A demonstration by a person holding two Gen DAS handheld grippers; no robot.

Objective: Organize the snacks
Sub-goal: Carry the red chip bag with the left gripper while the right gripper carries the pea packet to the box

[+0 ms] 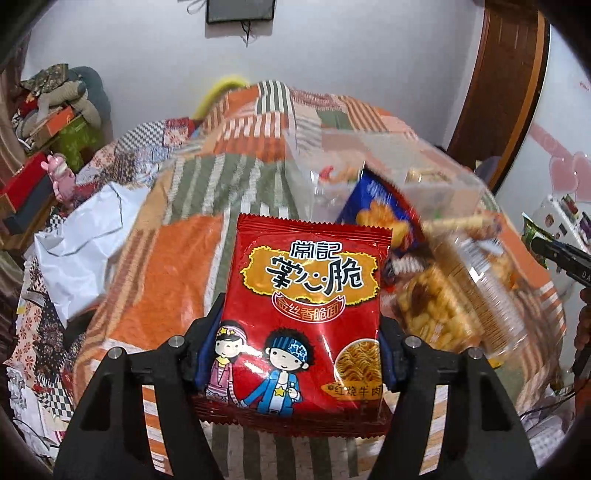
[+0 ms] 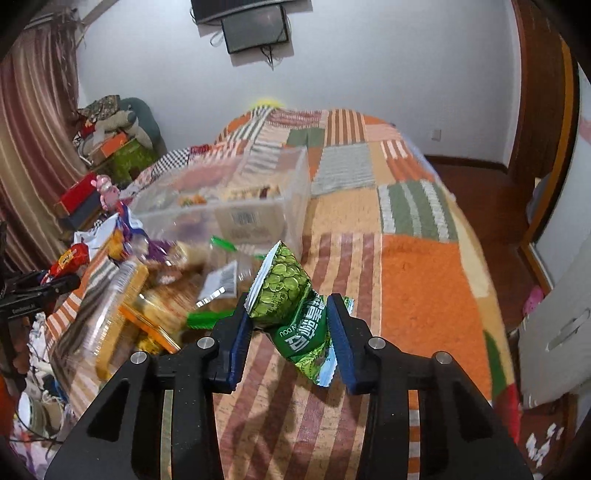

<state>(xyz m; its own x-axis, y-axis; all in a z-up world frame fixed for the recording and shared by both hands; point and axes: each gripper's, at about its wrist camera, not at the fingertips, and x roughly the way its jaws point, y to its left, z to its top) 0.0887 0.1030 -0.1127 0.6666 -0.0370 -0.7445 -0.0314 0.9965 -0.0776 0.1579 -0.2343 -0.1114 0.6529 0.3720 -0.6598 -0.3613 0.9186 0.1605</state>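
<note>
The left gripper (image 1: 295, 354) clamps a red noodle packet (image 1: 306, 325); the right gripper (image 2: 291, 332) pinches a green pea bag (image 2: 291, 306), the clear box (image 2: 258, 184) lying ahead-left of it on the bed (image 2: 424, 288)

1. A bed (image 2: 424, 280) under a patchwork cover of orange, green and striped squares fills the middle of the room.
2. The wall (image 2: 369, 55) behind it is plain white, with a dark screen (image 2: 255, 29) mounted high.
3. Striped reddish curtains (image 2: 33, 122) hang on the left.
4. The floor (image 2: 491, 192) on the right is dark wood.
5. A brown wooden door frame (image 1: 506, 77) stands at the right.
</note>
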